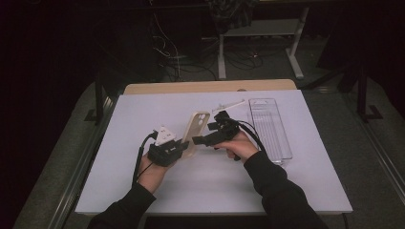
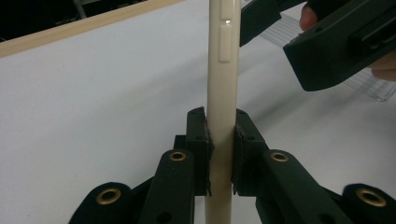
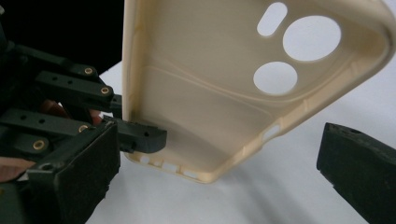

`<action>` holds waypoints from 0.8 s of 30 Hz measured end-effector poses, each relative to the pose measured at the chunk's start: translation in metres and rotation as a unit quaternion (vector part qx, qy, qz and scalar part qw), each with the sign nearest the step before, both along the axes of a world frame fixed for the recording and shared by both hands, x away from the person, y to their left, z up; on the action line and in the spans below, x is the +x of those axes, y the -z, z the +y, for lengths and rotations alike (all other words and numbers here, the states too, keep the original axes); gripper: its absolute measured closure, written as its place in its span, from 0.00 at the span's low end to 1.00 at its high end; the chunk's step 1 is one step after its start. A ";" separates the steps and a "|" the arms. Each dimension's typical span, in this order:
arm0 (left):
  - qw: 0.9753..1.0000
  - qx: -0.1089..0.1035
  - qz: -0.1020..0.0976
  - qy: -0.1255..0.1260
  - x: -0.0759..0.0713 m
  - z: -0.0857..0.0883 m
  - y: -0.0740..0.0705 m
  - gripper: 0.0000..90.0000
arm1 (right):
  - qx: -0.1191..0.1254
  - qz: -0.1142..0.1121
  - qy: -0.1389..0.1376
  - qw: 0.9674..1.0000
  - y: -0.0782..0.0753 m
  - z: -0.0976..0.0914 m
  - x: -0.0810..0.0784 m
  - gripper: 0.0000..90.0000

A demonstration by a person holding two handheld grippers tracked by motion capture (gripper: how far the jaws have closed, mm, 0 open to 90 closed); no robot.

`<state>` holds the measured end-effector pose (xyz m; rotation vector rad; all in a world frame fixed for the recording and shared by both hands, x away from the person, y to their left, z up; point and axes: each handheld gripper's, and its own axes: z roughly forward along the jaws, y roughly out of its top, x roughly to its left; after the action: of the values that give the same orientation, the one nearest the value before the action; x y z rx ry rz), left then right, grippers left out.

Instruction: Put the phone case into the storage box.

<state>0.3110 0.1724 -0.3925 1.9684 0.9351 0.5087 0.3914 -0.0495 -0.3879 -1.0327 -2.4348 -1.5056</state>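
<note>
Cream-coloured phone case (image 1: 196,131) stands upright above the white table (image 1: 143,119), its lower edge clamped between the left gripper (image 2: 220,140) pads. Right gripper (image 3: 219,154) has its jaws spread wide on either side of the case, not touching it. Clear plastic tray (image 1: 270,126) lies beside the right gripper; its contents are hard to make out.

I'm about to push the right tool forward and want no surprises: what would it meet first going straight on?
Most likely the cream phone case. The right tool points at its hollow inner side, jaws open and spread wider than it. The left tool is shut on the case's lower end. Depth is hard to judge.
</note>
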 end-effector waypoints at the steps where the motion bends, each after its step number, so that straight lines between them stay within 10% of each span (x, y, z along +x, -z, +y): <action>1: 1.000 0.000 0.000 -0.001 0.000 0.000 0.000 0.89 | 0.003 0.000 0.001 1.000 0.001 0.000 0.000 0.00; 24: 1.000 -0.008 0.000 -0.004 -0.002 -0.008 0.003 0.89 | 0.052 0.018 0.021 0.998 0.003 0.003 0.002 0.00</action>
<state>0.3094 0.1645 -0.3958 1.9517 0.9436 0.5042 0.3935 -0.0461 -0.3910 -1.0872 -2.2988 -1.5922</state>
